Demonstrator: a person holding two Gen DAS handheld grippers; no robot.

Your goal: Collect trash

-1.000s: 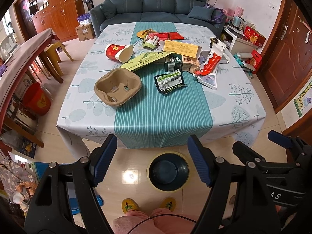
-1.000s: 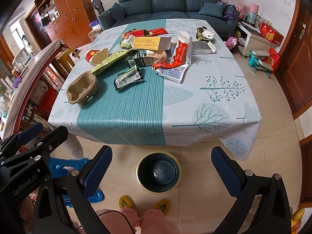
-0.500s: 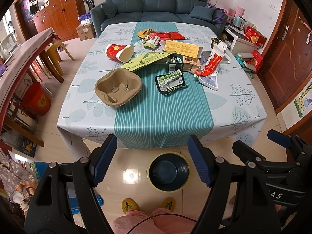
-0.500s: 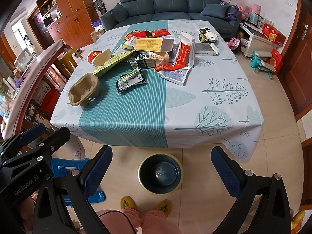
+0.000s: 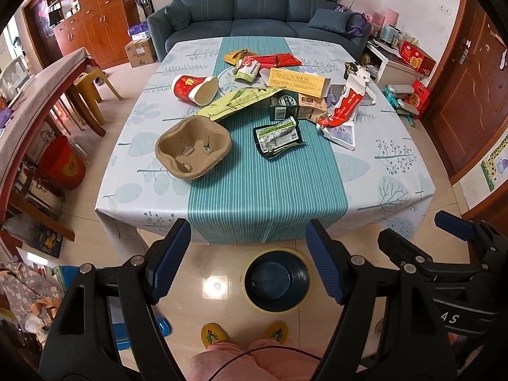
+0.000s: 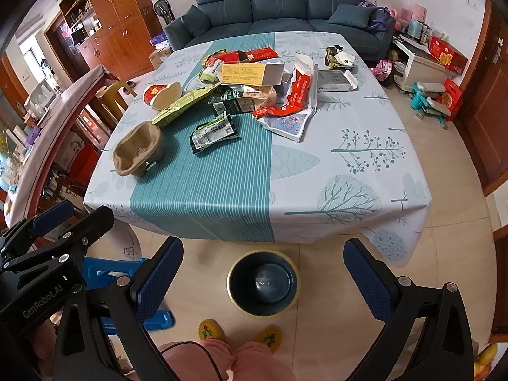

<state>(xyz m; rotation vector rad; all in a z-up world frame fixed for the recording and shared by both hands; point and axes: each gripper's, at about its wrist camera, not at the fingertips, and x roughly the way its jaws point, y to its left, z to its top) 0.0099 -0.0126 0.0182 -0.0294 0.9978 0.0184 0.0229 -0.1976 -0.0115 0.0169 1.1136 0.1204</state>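
Trash lies on the table: a brown pulp cup carrier, a dark wrapper with a white label, a red paper cup, a green pouch, a yellow box and a red-and-white bag. A dark bin stands on the floor before the table. My left gripper is open and empty above the floor. My right gripper is open and empty over the bin.
A blue sofa stands behind the table. A wooden side table and yellow stool are at the left. A blue stool sits on the floor at the lower left. The person's slippers are behind the bin.
Both grippers have moved slightly forward toward the table; the table looks a little nearer. Both stay open and empty.
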